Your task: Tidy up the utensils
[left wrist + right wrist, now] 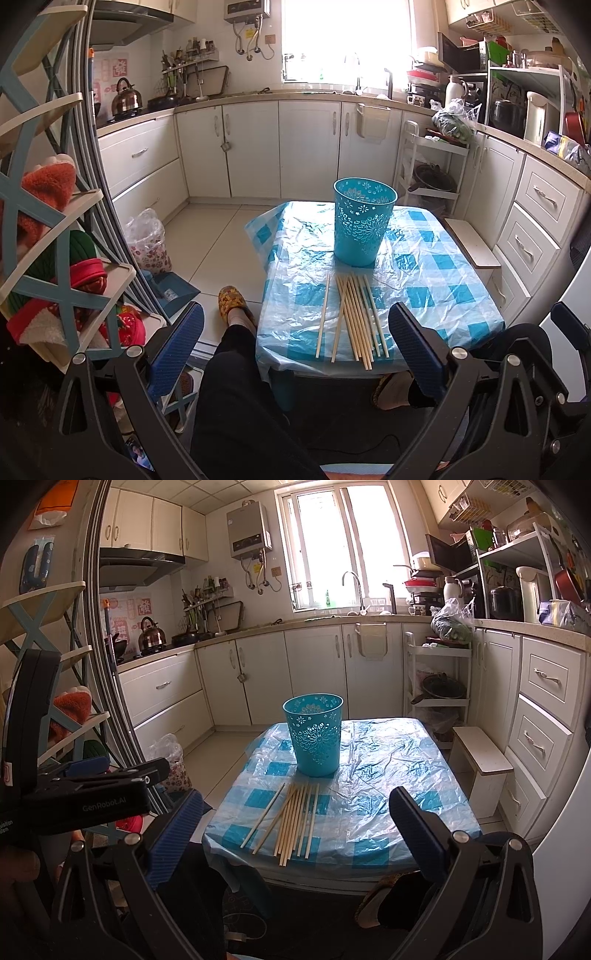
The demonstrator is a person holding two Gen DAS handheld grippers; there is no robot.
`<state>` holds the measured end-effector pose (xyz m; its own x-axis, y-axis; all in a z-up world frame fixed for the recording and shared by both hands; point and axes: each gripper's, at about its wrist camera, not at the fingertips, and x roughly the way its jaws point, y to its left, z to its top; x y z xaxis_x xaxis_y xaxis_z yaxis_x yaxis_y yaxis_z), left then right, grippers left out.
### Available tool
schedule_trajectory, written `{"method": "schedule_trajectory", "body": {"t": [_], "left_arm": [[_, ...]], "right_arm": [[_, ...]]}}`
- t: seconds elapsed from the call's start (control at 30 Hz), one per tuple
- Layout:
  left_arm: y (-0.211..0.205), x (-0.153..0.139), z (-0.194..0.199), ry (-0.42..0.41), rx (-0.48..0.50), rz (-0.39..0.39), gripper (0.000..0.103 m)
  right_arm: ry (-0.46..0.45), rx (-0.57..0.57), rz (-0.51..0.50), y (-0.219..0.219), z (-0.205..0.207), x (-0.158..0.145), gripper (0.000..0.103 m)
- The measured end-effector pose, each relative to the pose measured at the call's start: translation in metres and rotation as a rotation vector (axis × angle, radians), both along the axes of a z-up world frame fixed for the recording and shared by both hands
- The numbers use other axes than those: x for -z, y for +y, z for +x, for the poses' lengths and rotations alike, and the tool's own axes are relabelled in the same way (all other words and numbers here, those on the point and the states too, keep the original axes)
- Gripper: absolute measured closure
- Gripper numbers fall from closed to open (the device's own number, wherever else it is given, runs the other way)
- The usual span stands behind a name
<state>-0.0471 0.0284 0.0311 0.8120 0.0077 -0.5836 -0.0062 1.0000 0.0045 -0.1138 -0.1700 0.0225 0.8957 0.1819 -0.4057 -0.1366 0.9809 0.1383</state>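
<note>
Chopsticks [351,317] lie loose on the desk [436,280] ahead of both wide-open, empty tongs, left [295,328] and right [295,812]; beyond them stands a seemingly empty teal basket [364,221].

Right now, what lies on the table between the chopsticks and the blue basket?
Nothing: only bare checked plastic cloth separates the chopsticks from the blue basket. The right wrist view shows this short gap clearly; the left wrist view agrees.
</note>
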Motion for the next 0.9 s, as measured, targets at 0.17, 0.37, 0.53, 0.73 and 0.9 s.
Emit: {"method": "schedule_trajectory", "body": {"t": [0.17,0.37,0.53,0.73,0.9], "left_arm": [[-0.002,-0.001,0.0,0.0,0.001,-0.001,0.006],[0.0,0.001,0.001,0.0,-0.002,0.0,0.006],[-0.003,0.003,0.002,0.004,-0.003,0.004,0.006],[-0.003,0.014,0.016,0.027,0.002,0.011,0.006],[-0.005,0.039,0.051,0.072,0.011,0.026,0.006]], "right_arm": [[0.0,0.0,-0.001,-0.001,0.0,0.0,0.006],[-0.002,0.0,-0.001,-0.001,0.0,-0.001,0.006],[0.003,-0.005,0.0,0.001,0.002,0.001,0.006],[0.001,-0.023,-0.007,0.001,0.011,0.006,0.006],[0.02,-0.051,-0.069,0.001,0.042,0.029,0.023]]}}
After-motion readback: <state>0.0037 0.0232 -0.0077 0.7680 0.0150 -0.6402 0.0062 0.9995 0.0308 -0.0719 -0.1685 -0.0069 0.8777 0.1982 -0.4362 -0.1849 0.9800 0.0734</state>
